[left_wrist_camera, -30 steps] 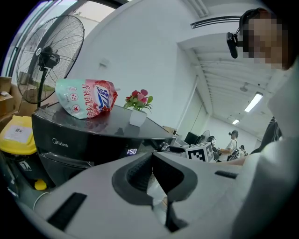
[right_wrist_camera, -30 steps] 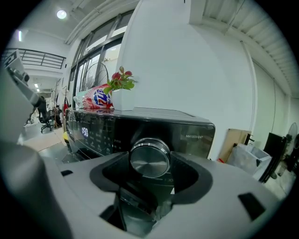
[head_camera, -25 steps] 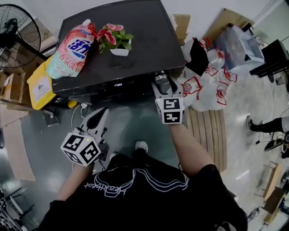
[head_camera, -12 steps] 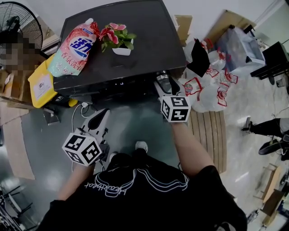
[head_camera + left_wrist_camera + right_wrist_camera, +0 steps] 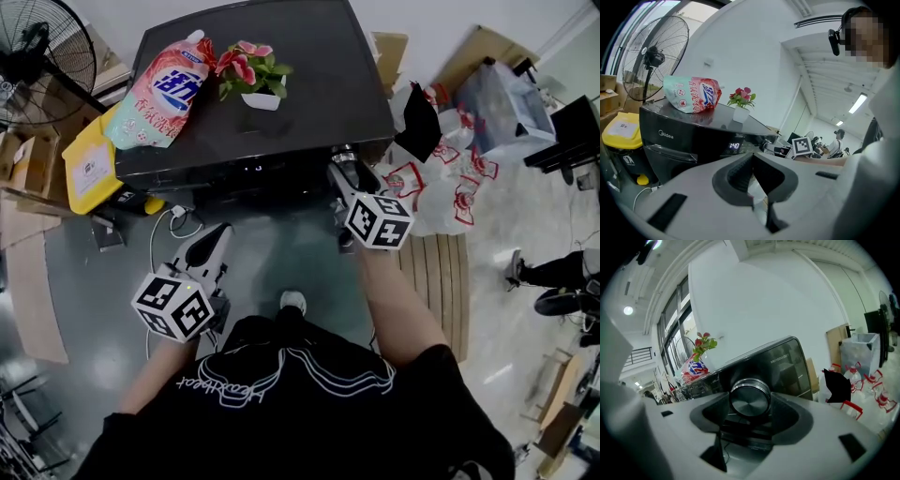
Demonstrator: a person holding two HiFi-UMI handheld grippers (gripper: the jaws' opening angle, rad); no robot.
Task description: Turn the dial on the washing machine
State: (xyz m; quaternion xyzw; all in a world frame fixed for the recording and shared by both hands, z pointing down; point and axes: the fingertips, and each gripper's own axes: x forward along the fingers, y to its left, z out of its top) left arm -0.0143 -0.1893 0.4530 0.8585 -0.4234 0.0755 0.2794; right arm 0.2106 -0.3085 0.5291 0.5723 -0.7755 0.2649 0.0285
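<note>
Dial (image 5: 750, 398) on the washing machine (image 5: 670, 150), under the front right corner of the table (image 5: 319, 84), gripped by the right claw (image 5: 750, 405); probably best turned about its own axis, grip steady. Left claw (image 5: 752, 161) closed, empty.

Bright, even white light fills the room. Windows (image 5: 675, 319) left of the washing machine (image 5: 262, 103) and ceiling strips (image 5: 859, 103) beyond it glow. Its glossy black top shows pale glare, and its metal dial (image 5: 750, 399) has a soft sheen. Faint shadow lies on the floor (image 5: 281, 248) before it. Both gripper views bulge fish-eye, corners black, foreground blurred.
</note>
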